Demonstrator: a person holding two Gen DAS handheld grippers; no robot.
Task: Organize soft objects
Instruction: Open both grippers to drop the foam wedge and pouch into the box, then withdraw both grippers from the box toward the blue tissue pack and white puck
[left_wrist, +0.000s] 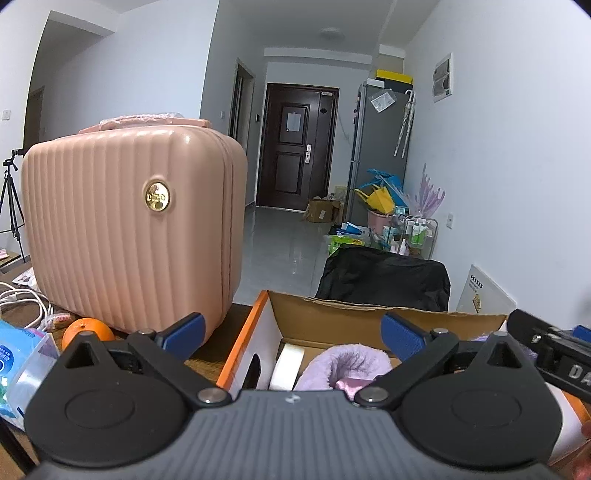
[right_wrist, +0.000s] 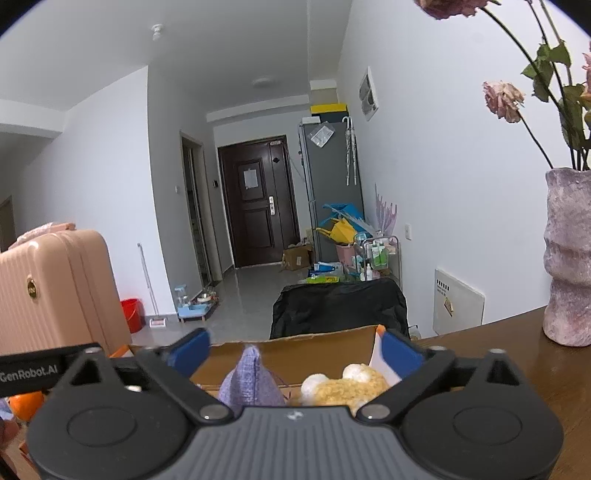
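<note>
An open cardboard box (left_wrist: 332, 314) with an orange outer side stands on the wooden table. In the left wrist view it holds a fluffy lilac soft item (left_wrist: 347, 363) and a white tape roll (left_wrist: 286, 367). My left gripper (left_wrist: 291, 332) is open and empty above the box's left part. In the right wrist view the box (right_wrist: 314, 347) holds a purple woven pouch (right_wrist: 251, 380) and a yellow plush toy (right_wrist: 347, 387) with white ears. My right gripper (right_wrist: 295, 349) is open and empty above them.
A pink ribbed suitcase (left_wrist: 133, 229) stands left of the box. An orange (left_wrist: 86, 332), white cables (left_wrist: 26, 299) and a blue packet (left_wrist: 18, 369) lie at the left. A purple vase (right_wrist: 569, 258) with dried roses stands at the right. A black chair (left_wrist: 384, 277) is behind the table.
</note>
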